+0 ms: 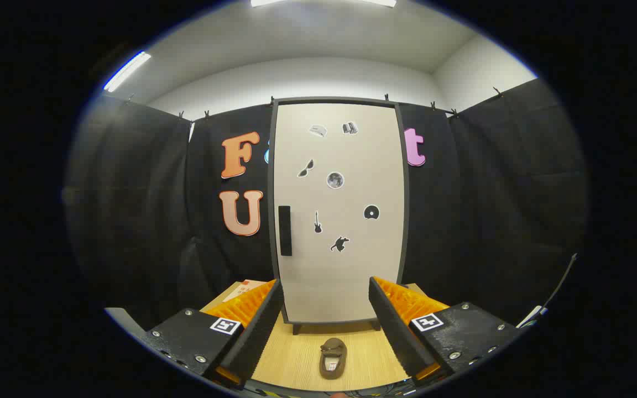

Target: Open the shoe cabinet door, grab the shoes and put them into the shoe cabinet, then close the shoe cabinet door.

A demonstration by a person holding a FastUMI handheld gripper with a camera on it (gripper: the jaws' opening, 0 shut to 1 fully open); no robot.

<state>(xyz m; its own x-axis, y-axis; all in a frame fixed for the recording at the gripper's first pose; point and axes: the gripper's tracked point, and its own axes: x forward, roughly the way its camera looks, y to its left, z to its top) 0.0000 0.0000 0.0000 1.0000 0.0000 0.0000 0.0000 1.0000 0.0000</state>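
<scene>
We see our gripper (325,326) spread open, holding nothing — the shoe (332,358) lies on the counter (302,359) between its fingers, long axis pointing toward the shut shoe cabinet door (338,210).

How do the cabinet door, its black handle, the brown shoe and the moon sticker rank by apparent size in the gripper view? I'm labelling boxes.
1. cabinet door
2. brown shoe, nearer the camera
3. black handle, close to the shoe, unsure
4. moon sticker
The gripper is open.

Pretty bright overall, ceiling strip lights (324,3) at 12 and 10 o'clock (slightly blown out), heavy fisheye bending at edges, center sharp.
</scene>
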